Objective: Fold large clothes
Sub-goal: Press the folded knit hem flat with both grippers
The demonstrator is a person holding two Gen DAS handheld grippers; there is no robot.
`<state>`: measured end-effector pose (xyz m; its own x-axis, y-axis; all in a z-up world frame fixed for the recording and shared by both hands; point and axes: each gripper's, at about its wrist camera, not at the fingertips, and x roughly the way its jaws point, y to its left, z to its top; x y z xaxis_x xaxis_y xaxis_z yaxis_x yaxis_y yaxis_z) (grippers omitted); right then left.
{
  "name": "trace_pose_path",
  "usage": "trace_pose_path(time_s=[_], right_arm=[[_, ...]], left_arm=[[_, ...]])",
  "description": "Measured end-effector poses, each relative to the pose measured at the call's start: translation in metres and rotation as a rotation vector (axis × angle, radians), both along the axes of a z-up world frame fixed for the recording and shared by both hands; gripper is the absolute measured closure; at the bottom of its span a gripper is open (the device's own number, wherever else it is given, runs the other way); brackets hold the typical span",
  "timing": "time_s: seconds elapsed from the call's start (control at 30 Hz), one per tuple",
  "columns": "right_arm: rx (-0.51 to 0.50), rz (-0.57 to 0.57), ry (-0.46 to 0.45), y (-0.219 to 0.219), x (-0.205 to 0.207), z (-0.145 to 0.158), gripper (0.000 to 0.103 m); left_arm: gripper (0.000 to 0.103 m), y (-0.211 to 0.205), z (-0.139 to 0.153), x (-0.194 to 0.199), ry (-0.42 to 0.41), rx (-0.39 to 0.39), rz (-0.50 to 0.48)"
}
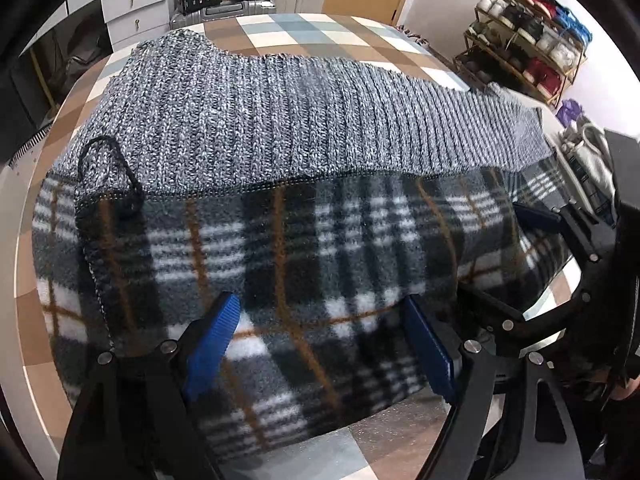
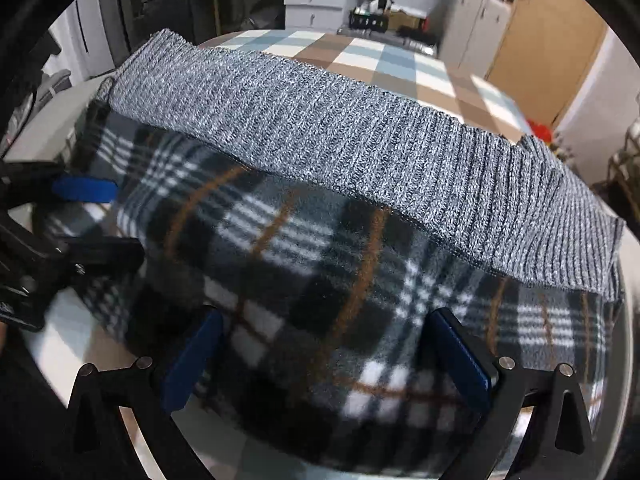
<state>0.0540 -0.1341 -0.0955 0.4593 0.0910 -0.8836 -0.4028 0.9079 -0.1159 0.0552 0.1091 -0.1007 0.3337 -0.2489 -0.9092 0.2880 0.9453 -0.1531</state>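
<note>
While both claws hang spread over the near edge of the garment, the step in hand looks like lining up for a grasp ahead of the next fold, nothing gripped yet. Left claw (image 1: 320,344) stands wide apart, blue pads either side of the plaid fleece lining (image 1: 280,264), no cloth pinched between them. Right claw (image 2: 324,352) likewise wide, pads straddling the same plaid face, holding nothing; in the left wrist view it shows at the right edge, just beside the garment's right end. The garment lies flat on the checked bench (image 1: 320,28): grey knit outer layer (image 1: 280,120) across the far half, plaid lining turned up across the near half, a black hanging loop (image 1: 108,176) at the seam on the left. It seems partly folded already, judging by the strip shape. Next move calls for dropping onto the near hem, closing on both layers at once, then lifting and carrying it over toward the knit edge. Edges: near hem sits close to the bench's near rim, so the pads may scrape the top. Far side has plenty of bare checked surface to fold onto. Shoe rack (image 1: 532,36) and drawers (image 1: 132,8) stand well apart, no obstruction.
</note>
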Motion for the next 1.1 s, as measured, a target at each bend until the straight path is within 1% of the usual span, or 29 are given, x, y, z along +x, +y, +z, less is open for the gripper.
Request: trace_pose_path(time_s=[0.07, 0.1, 0.13, 0.17, 0.2, 0.23, 0.3, 0.33, 0.4, 0.47, 0.5, 0.57, 0.6, 0.67, 0.7, 0.73, 0.8, 0.83, 0.87, 0.9, 0.93, 1.0, 1.03, 1.07, 1.1], right_arm=[[-0.02, -0.001, 0.021, 0.002, 0.0, 0.001, 0.0], [-0.023, -0.002, 0.047, 0.002, 0.003, 0.002, 0.0], [-0.02, -0.001, 0.074, 0.001, 0.007, 0.005, 0.0], [-0.012, -0.006, 0.087, 0.0, 0.01, 0.009, 0.0], [0.017, -0.022, 0.091, -0.003, 0.014, 0.017, 0.0], [0.073, -0.032, 0.076, -0.006, 0.017, 0.029, 0.0], [0.133, -0.044, 0.037, -0.007, 0.019, 0.046, 0.0], [0.148, -0.036, 0.027, -0.003, 0.022, 0.05, 0.0], [0.124, -0.009, 0.047, 0.01, 0.027, 0.043, 0.0], [0.066, 0.01, 0.072, 0.024, 0.029, 0.024, 0.0], [0.011, 0.014, 0.07, 0.03, 0.029, 0.013, 0.0], [0.006, -0.004, 0.041, 0.033, 0.026, 0.01, 0.0], [0.007, -0.016, 0.054, 0.033, 0.029, 0.011, 0.0], [0.016, -0.025, 0.095, 0.031, 0.036, 0.016, 0.0], [0.047, -0.036, 0.103, 0.028, 0.04, 0.023, 0.0], [0.094, -0.046, 0.095, 0.025, 0.044, 0.034, 0.0], [0.155, -0.06, 0.064, 0.023, 0.057, 0.051, 0.0], [0.18, -0.064, 0.055, 0.024, 0.062, 0.058, 0.0], [0.207, -0.067, 0.058, 0.027, 0.071, 0.063, 0.0], [0.225, -0.069, 0.078, 0.032, 0.082, 0.064, 0.0], [0.231, -0.078, 0.096, 0.036, 0.089, 0.063, 0.0], [0.231, -0.131, 0.164, 0.042, 0.115, 0.046, 0.0], [0.176, -0.171, 0.184, 0.045, 0.126, 0.032, 0.0], [0.158, -0.18, 0.194, 0.047, 0.129, 0.023, 0.0], [0.122, -0.179, 0.174, 0.053, 0.13, 0.016, 0.0]], left_arm=[[0.023, -0.003, 0.0, -0.005, -0.01, 0.034, -0.015], [0.023, -0.003, 0.001, -0.006, -0.008, 0.037, -0.023], [0.023, -0.002, 0.003, -0.006, -0.003, 0.025, -0.021], [0.023, 0.003, 0.005, -0.005, 0.008, -0.005, -0.015], [0.023, 0.008, 0.009, -0.004, 0.02, -0.047, -0.003], [0.023, 0.014, 0.013, -0.003, 0.03, -0.091, 0.011], [0.023, 0.031, 0.019, -0.003, 0.037, -0.166, 0.038], [0.023, 0.036, 0.02, -0.003, 0.043, -0.19, 0.047], [0.023, 0.051, 0.019, 0.0, 0.081, -0.269, 0.066], [0.023, 0.064, 0.016, 0.002, 0.122, -0.345, 0.089], [0.023, 0.071, 0.015, 0.002, 0.14, -0.378, 0.101], [0.023, 0.076, 0.018, 0.004, 0.154, -0.419, 0.118], [0.023, 0.079, 0.019, 0.003, 0.157, -0.428, 0.126], [0.023, 0.078, 0.023, 0.003, 0.151, -0.421, 0.135], [0.023, 0.075, 0.027, 0.004, 0.144, -0.404, 0.133], [0.023, 0.074, 0.028, 0.002, 0.137, -0.387, 0.13], [0.023, 0.071, 0.033, 0.0, 0.11, -0.348, 0.13], [0.023, 0.065, 0.03, 0.005, 0.1, -0.329, 0.134], [0.023, 0.064, 0.029, 0.008, 0.093, -0.312, 0.139], [0.023, 0.064, 0.026, 0.011, 0.096, -0.313, 0.14], [0.023, 0.065, 0.023, 0.013, 0.101, -0.325, 0.138], [0.023, 0.07, 0.011, 0.022, 0.11, -0.334, 0.138], [0.023, 0.073, 0.008, 0.024, 0.118, -0.354, 0.137], [0.024, 0.077, 0.007, 0.024, 0.116, -0.372, 0.14], [0.023, 0.078, 0.008, 0.023, 0.113, -0.382, 0.143]])
